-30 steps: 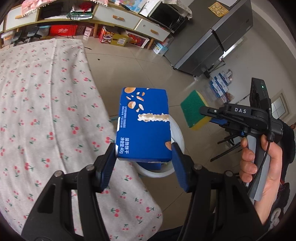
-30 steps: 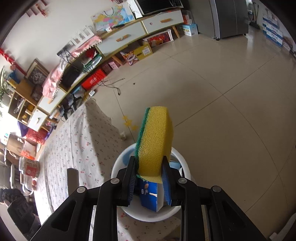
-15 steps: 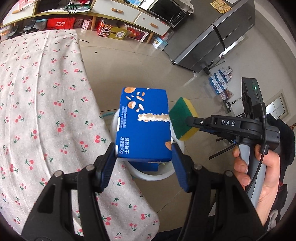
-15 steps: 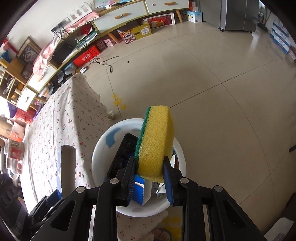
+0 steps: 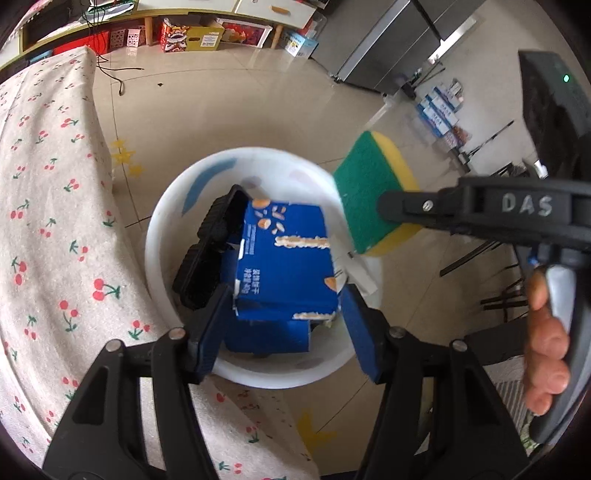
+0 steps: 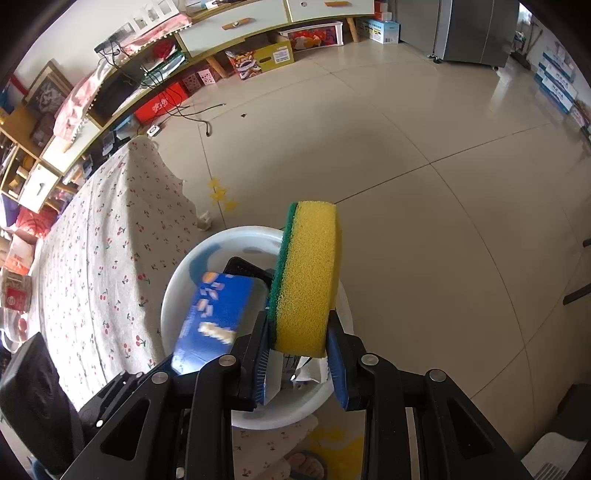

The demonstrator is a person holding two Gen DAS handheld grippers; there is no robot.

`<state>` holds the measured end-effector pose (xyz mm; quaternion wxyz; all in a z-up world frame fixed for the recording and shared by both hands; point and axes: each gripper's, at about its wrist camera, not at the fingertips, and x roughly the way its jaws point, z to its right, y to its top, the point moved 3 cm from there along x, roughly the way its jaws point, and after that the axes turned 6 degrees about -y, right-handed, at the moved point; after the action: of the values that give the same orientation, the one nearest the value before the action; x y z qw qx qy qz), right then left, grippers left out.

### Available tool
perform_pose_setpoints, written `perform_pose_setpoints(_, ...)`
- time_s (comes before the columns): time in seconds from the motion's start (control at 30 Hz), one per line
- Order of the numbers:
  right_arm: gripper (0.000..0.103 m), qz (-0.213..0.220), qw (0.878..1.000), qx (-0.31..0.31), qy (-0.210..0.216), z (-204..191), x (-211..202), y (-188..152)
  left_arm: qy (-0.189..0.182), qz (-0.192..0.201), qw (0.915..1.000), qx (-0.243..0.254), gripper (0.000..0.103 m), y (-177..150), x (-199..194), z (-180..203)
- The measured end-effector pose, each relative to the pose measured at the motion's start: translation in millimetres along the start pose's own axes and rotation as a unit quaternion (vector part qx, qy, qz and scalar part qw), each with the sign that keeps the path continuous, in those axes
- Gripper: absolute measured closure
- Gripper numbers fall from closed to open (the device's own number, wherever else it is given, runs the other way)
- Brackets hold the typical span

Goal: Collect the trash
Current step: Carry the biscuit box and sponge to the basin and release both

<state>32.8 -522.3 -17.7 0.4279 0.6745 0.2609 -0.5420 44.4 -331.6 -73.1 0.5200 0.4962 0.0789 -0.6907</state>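
Observation:
A white round bin (image 5: 162, 206) stands on the floor beside the table; it also shows in the right wrist view (image 6: 173, 295). My left gripper (image 5: 286, 328) is open above it. A blue biscuit box (image 5: 284, 258) is loose between and below its fingers, blurred, over the bin, also in the right wrist view (image 6: 218, 317). Another blue box and a black tray (image 5: 210, 251) lie inside. My right gripper (image 6: 299, 363) is shut on a yellow-and-green sponge (image 6: 308, 280), held above the bin's right rim; the sponge shows in the left wrist view (image 5: 369, 195).
The table with a cherry-print cloth (image 5: 48, 229) lies left of the bin. Tiled floor (image 6: 424, 166) spreads beyond. A low cabinet with boxes (image 6: 258, 48) and a steel fridge (image 6: 476, 29) stand at the far wall. Crumpled white wrappers (image 6: 306, 369) sit in the bin.
My left gripper has opened and the blue box has left it, dropping toward the bin. Both grippers have moved over the bin. The right gripper still holds the sponge.

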Motion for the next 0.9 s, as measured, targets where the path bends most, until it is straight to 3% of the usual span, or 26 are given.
perform_pose_setpoints(0.17,0.072,0.0,1.0,-0.006,-0.002,-1.3,0.8,1.0,-0.027,0.019,0.999,-0.029,0.041,-5.9,-22.0,-14.9)
perform_pose_setpoints(0.4,0.072,-0.004,0.999,-0.038,-0.026,-15.4,3.6,-1.1,-0.04,0.056,0.996,-0.057,0.041,-7.6,-60.8,-33.2)
perform_pose_setpoints(0.5,0.072,0.001,0.999,-0.038,-0.016,-17.6,0.8,-1.1,-0.043,0.067,0.9939,-0.076,0.041,-12.1,-72.8,-43.3)
perform_pose_setpoints(0.6,0.072,0.0,0.998,-0.052,-0.041,-21.2,3.9,-3.7,-0.045,0.072,0.9924,-0.089,0.041,-13.0,-80.5,-55.8)
perform_pose_setpoints(0.67,0.056,-0.007,0.994,-0.079,-0.077,-27.6,9.0,-6.5,-0.039,0.078,0.992,-0.091,0.04,-14.9,-87.9,-59.6)
perform_pose_setpoints(0.73,0.049,-0.005,0.992,-0.092,-0.088,-32.4,8.7,-7.9,-0.034,0.083,0.9916,-0.093,0.04,-13.8,-92.4,-62.5)
perform_pose_setpoints(0.9,0.046,0.02,0.995,-0.074,-0.059,-31.7,-8.3,-5.1,-0.036,0.1,0.9892,-0.101,0.04,-14.3,-108.2,-68.2)
